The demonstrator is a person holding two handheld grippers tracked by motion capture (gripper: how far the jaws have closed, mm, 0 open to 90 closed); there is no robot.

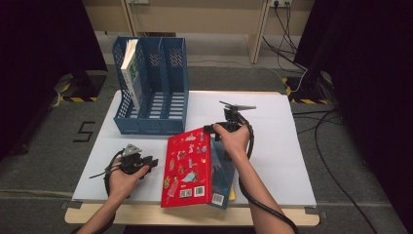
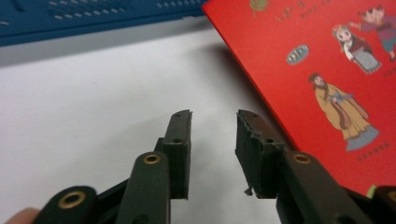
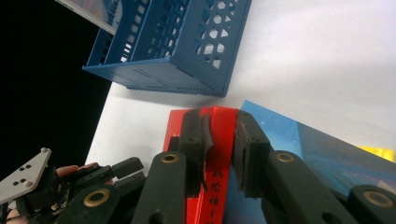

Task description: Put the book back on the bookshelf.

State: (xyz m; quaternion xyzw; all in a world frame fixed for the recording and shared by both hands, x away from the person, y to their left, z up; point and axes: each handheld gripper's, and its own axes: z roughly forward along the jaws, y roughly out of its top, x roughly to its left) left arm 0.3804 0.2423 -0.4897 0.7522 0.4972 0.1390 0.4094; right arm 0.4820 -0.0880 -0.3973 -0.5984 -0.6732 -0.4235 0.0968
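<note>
On the white table [image 1: 272, 126] our right gripper [image 3: 218, 140] pinches the red book's [image 1: 187, 168] spine, tipping it off 1 blue book [image 1: 221, 170]. It could slip. Our left gripper [image 2: 212, 135] waits apart beside it.

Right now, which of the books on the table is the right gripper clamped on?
The red book, tilted up on top of the pile; the right gripper pinches its spine edge. The blue book lies flat beneath it.

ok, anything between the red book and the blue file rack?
Nothing visible. The right gripper pinches the red book by its spine, and only bare white table lies between it and the blue file rack's two free slots.
</note>
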